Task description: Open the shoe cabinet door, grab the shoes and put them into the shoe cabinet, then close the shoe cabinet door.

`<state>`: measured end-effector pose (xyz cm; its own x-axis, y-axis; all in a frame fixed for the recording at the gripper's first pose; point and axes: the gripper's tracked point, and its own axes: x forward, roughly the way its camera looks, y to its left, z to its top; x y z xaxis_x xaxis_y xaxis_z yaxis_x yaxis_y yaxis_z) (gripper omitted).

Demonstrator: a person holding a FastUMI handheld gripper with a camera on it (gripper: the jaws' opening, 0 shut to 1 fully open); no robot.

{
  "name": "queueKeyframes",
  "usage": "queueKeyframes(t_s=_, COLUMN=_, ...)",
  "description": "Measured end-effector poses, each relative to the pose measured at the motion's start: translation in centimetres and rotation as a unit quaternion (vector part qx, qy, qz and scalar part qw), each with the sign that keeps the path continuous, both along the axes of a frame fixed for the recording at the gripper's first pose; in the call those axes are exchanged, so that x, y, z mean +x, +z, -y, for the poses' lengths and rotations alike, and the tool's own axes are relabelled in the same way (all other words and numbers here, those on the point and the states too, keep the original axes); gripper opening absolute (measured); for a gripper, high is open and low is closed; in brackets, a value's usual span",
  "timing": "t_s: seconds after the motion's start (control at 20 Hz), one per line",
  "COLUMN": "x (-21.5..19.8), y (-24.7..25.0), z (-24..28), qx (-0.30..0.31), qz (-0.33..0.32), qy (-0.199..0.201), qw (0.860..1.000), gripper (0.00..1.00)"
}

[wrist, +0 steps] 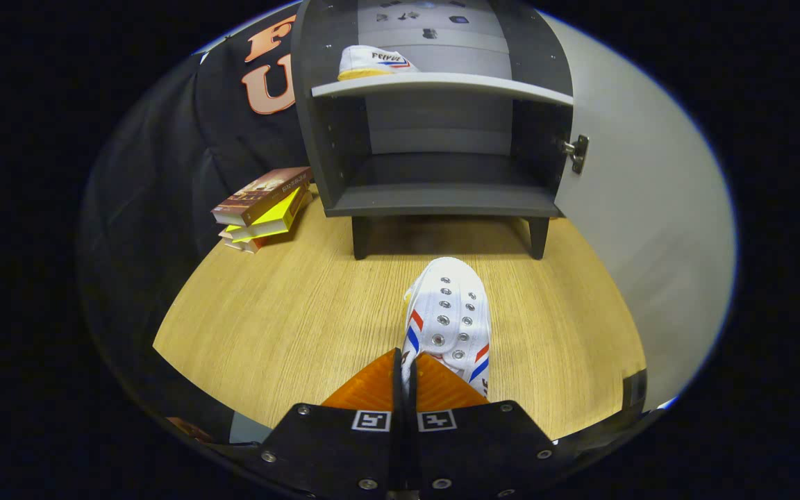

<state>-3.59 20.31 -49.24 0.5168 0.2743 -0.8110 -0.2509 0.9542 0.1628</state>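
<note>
My gripper (405, 364) is shut on a white sneaker (450, 316) with red and blue stripes, its orange fingers (372, 385) pinching the shoe's rear edge. The shoe points away from me toward the dark grey shoe cabinet (442, 201) and hangs just over the wooden table (289, 326). The cabinet stands open, its grey door (643, 229) swung out to the right. A second white sneaker (372, 62) lies on the cabinet's upper shelf (455, 85), at its left end. The lower compartment holds nothing.
A stack of books (264, 207) lies on the table left of the cabinet. The door's hinge (577, 151) shows at the cabinet's right side. The cabinet rests on short legs (361, 238).
</note>
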Motion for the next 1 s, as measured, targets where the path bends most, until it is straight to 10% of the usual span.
queueKeyframes(t_s=1.0, x=15.3, y=21.2, z=2.7, qx=0.008, qz=0.145, qy=-0.014, qw=0.989, gripper=0.0)
